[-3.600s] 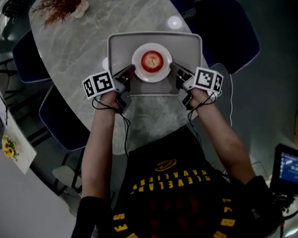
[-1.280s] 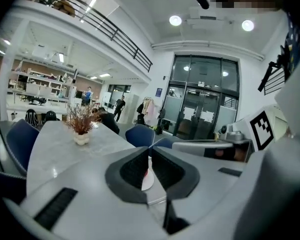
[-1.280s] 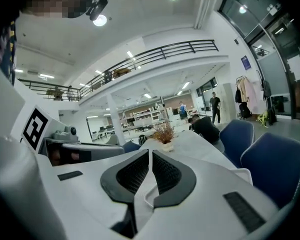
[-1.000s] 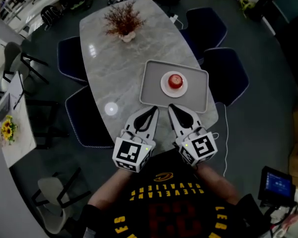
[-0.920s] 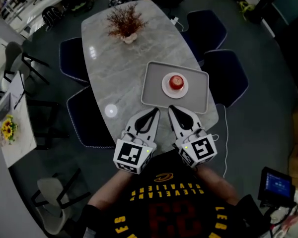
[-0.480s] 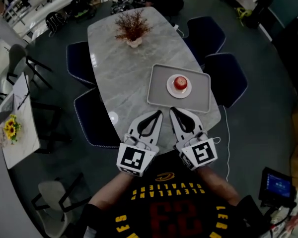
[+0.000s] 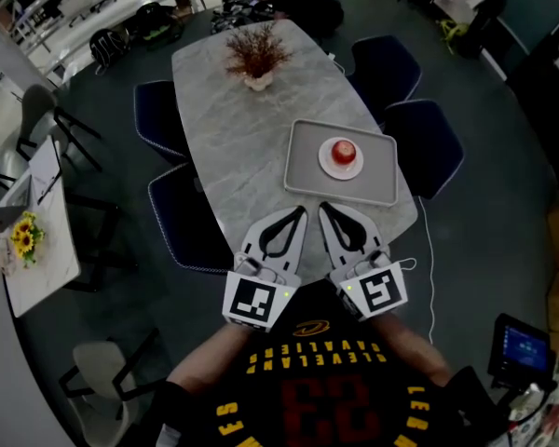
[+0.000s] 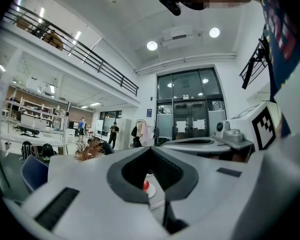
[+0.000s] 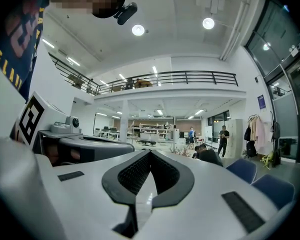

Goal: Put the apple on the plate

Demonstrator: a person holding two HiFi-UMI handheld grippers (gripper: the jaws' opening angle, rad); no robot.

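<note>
In the head view a red apple (image 7: 343, 150) sits on a small white plate (image 7: 341, 168) in the middle of a grey tray (image 7: 303, 170), near the near end of a marble table (image 7: 242, 128). My left gripper (image 7: 301, 211) and right gripper (image 7: 322, 207) are held side by side close to the person's chest, short of the tray, pointing level toward it. Both are shut with nothing between the jaws. In the left gripper view the left gripper (image 8: 150, 147) frames a sliver of the apple (image 8: 146, 186) through its jaw opening. The right gripper view shows the right gripper (image 9: 150, 152) with its tips together.
A vase of dried twigs (image 7: 256, 59) stands at the table's far end. Dark blue chairs (image 7: 419, 142) line both long sides. A small white table with yellow flowers (image 7: 23, 240) is at the left, a lit screen (image 7: 522, 347) at the lower right. People stand in the distance.
Both grippers have drawn back from the tray's sides toward the chest and risen; over the last second the table and tray look smaller and farther. The apple stays on the plate.
</note>
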